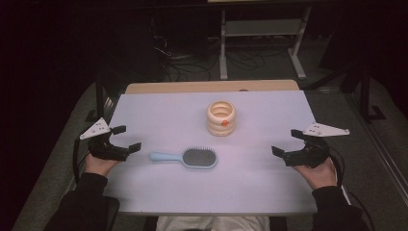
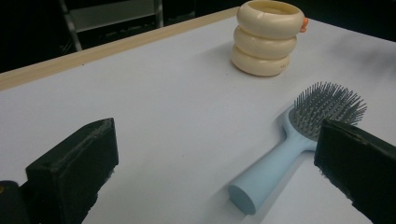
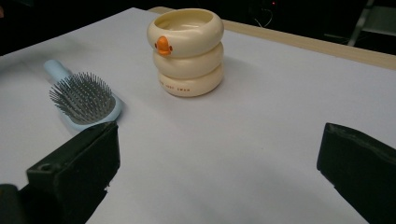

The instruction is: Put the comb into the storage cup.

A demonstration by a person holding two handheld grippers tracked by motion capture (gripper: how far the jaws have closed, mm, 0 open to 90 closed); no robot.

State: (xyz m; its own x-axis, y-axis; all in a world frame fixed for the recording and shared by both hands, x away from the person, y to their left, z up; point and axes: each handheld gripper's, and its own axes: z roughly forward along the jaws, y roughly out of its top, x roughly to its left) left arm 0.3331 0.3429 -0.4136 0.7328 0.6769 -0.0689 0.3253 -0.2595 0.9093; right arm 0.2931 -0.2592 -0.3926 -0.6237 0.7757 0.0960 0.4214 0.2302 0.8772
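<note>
I hold my left gripper (image 1: 126,138) and right gripper (image 1: 287,143) at the bench (image 1: 159,115) edges, jaws apart and empty, flanking the blue hairbrush (image 1: 185,158) and cream duck cup (image 1: 221,118) for a clear reach.

On the pale lilac table sheet (image 1: 159,115) a light blue hairbrush with grey bristles (image 1: 185,158) lies flat, handle pointing left, near a cream ringed cup (image 1: 221,118). The left gripper (image 1: 126,138) and right gripper (image 1: 286,142) hover at opposite edges, jaws spread, empty
</note>
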